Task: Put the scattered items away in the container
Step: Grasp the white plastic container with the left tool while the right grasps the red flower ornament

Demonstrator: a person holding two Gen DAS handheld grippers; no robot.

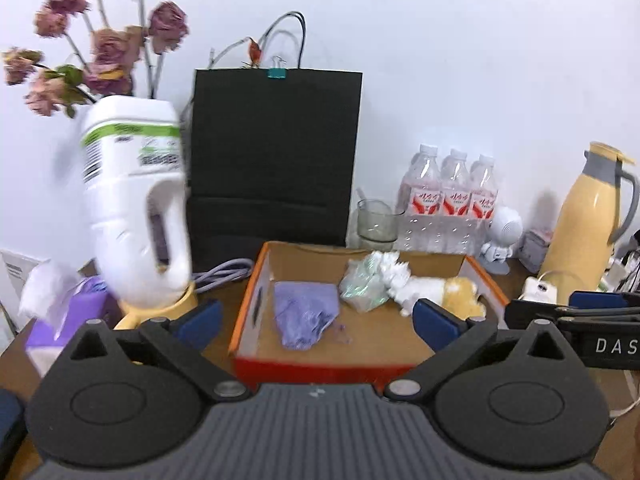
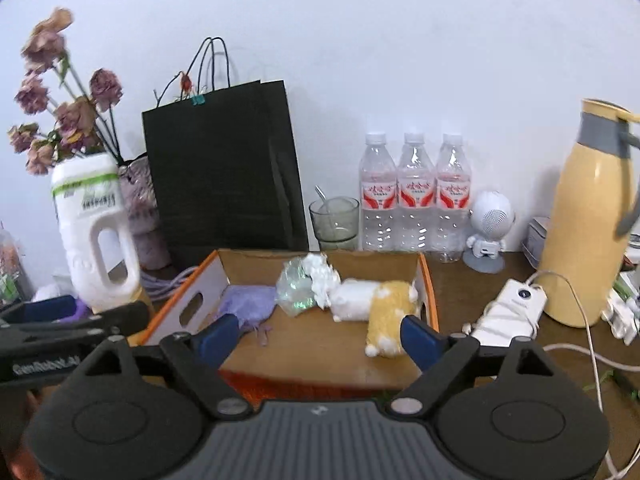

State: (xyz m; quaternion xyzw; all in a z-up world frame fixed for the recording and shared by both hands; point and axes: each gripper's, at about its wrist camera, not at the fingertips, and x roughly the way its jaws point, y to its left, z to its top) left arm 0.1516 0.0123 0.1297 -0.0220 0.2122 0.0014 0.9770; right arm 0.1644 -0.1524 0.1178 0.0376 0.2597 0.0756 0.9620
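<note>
"DAS" lettering on right tongs (image 1: 576,312), "GenRobot.AI" on left tongs (image 2: 76,316); both spread apart, empty.

Both fisheye views look forward and slightly downward from low over a brown wooden desk (image 1: 216,304) toward a white wall. The left wrist view sits close before the orange-rimmed cardboard box (image 1: 248,300); the right wrist view stands further right. Both share the box (image 2: 426,280), black paper bag (image 1: 276,156) and three clear water bottles (image 2: 414,192).
</note>
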